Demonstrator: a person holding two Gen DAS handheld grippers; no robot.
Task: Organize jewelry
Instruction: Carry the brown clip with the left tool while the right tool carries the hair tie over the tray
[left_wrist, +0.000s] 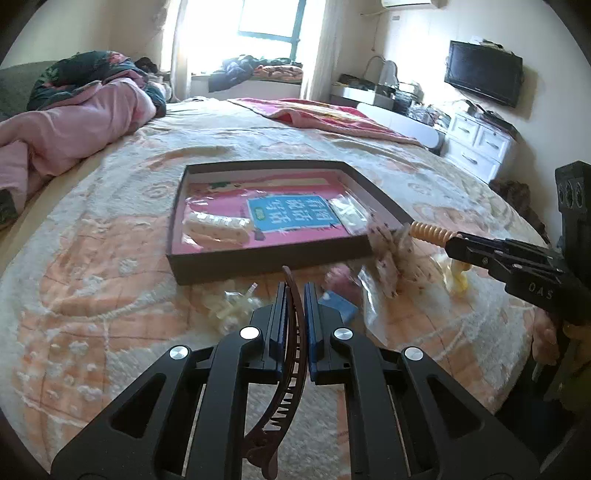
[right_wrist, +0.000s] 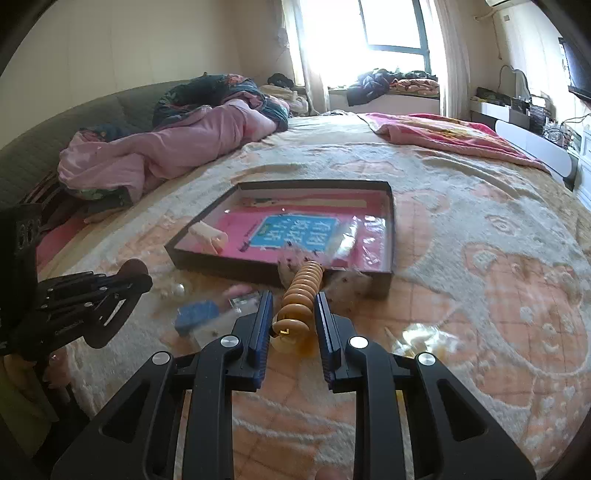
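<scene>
Item one: brown hair clip (left_wrist: 295, 332), thin, curved, toothed plastic; judged light, stiff and brittle. It is pinched along its spine by the closed left gripper (left_wrist: 294, 314), above the bedspread (left_wrist: 110, 258).

Item two: coiled orange hair tie (right_wrist: 301, 291), judged springy and light, with a limp cloth bow at its far end. It is clamped at the near coils by the right gripper (right_wrist: 293, 314), at the near rim of the shallow dark box (right_wrist: 391, 229).

Clearance: the box is low-walled, its middle floor partly free. Small bagged pieces are scattered before the rim.
</scene>
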